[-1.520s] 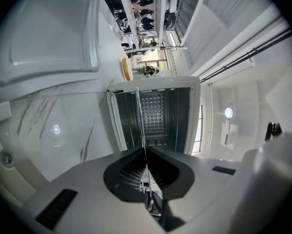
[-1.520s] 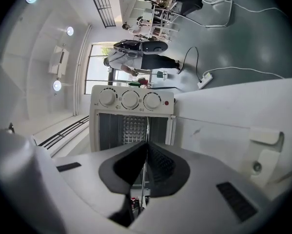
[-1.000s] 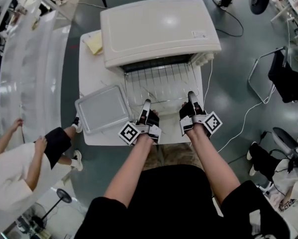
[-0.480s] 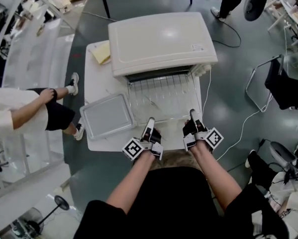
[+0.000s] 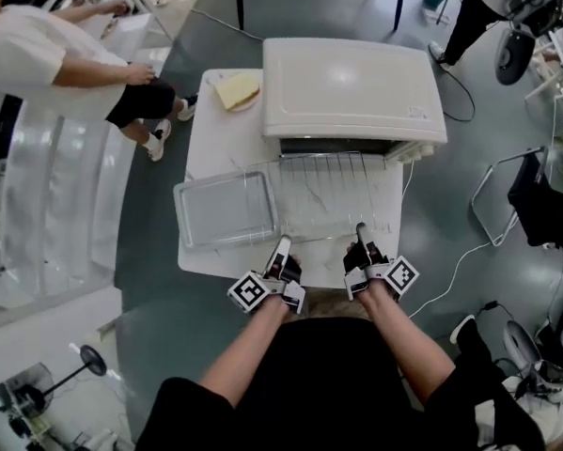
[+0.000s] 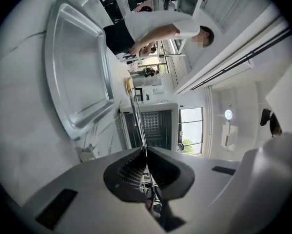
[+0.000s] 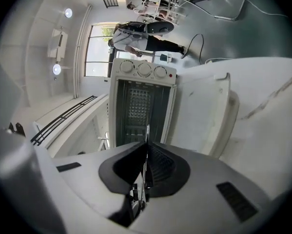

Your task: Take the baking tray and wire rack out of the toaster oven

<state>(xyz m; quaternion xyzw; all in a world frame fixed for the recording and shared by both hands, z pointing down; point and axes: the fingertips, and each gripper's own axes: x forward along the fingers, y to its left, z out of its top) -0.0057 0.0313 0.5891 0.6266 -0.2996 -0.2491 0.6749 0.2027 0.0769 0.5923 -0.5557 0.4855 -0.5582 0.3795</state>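
Note:
The white toaster oven (image 5: 351, 87) stands at the back of the white table (image 5: 215, 130). The wire rack (image 5: 328, 191) lies level in front of the oven's mouth, above the lowered door, its far edge close to the opening. My left gripper (image 5: 283, 244) is shut on the rack's near edge at the left, my right gripper (image 5: 360, 228) on the same edge at the right. The left gripper (image 6: 146, 152) pinches the rack's thin wire (image 6: 137, 121); so does the right gripper (image 7: 146, 150), on the wire (image 7: 146, 133). The baking tray (image 5: 226, 208) rests on the table left of the rack.
A yellow pad (image 5: 236, 90) lies at the table's back left corner. A person in white (image 5: 65, 54) stands left of the table. The oven's cable (image 5: 450, 261) runs over the floor at the right, near a black chair (image 5: 539, 200). The oven door (image 7: 204, 116) hangs open.
Both grippers have drawn the wire rack further out of the oven, toward me. The person in white has walked from the lower left to the upper left.

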